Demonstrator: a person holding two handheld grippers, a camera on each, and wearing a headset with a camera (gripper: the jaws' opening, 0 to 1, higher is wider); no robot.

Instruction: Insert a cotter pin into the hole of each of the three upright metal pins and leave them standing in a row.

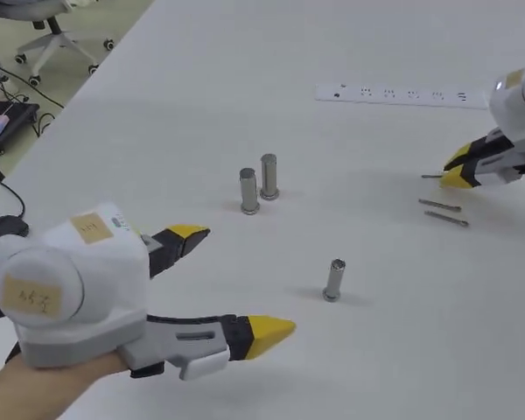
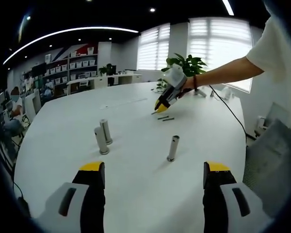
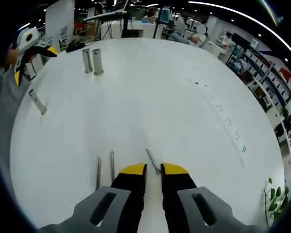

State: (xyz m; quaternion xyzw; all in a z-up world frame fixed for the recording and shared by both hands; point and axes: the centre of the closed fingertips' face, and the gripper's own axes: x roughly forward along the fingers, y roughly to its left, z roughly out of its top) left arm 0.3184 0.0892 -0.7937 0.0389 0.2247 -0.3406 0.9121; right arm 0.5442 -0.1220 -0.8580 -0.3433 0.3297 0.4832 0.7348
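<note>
Standing upright and well apart from the power strip (image 1: 402,94), toward the person, three metal pins are noted: a close pair (image 1: 259,185) and a lone pin (image 1: 334,280) farther from the strip. No cotter pin is seen fitted in any of them. Their holes are too small to be made out.

The right gripper (image 3: 153,170) is held low over the table (image 1: 245,70), on the near side of the strip below its right end. Its jaws are drawn nearly together with a narrow gap. One cotter pin (image 3: 152,160) lies with its end at the mouth of that gap, and whether it is pinched cannot be told. Two spare cotter pins (image 1: 443,212) lie flat just beyond it, farther from the strip.

The left gripper (image 1: 234,280) is held spread wide and empty, farthest from the strip, near the lone pin.

Risks, as judged:
- The thin cotter pin may be pushed along the smooth table instead of lifted, since it is met end-on at the tips.
- If it is caught near one end, it may swivel in the grip and be lost on the way to a metal pin.
- The spare cotter pins may be scattered by a sideways sweep.
- An unsupported metal pin may be toppled by insertion force, and within the pair one could knock over the other. Steadying by the left gripper is advised.
</note>
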